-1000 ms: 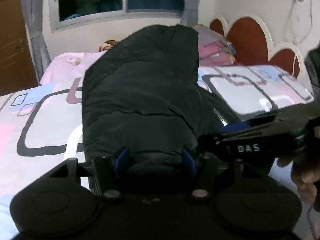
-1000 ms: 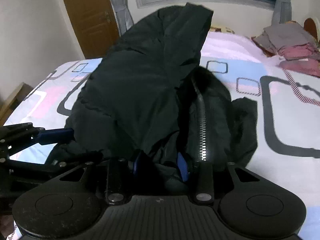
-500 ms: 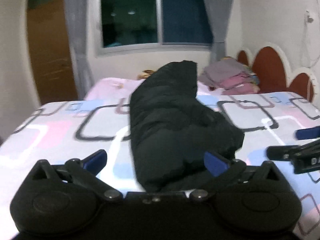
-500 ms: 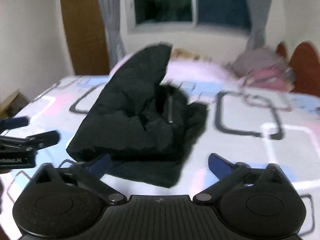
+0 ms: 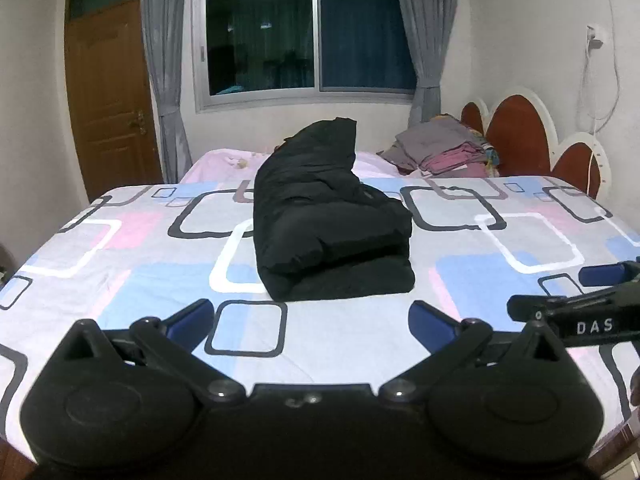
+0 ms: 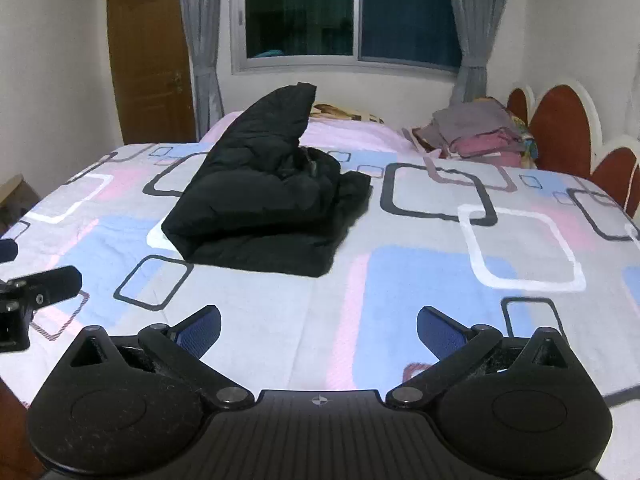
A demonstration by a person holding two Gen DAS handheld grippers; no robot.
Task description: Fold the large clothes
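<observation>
Left wrist view is showing my left gripper and right gripper hanging with jaws wide and empty, because the black jacket is lying folded mid-bed, apparently finished.

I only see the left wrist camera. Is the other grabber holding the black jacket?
Observer: No. In the right wrist view the right gripper is wide open, and only the bedspread shows in the gap.
Operator: Is the jacket neat on that side?
Observer: Not quite. The black jacket has its bottom layer poking out past the top fold on the right.
Operator: What's hiding behind it?
Observer: A yellowish patterned thing lying on the pink sheet. I can't tell what it is.
</observation>
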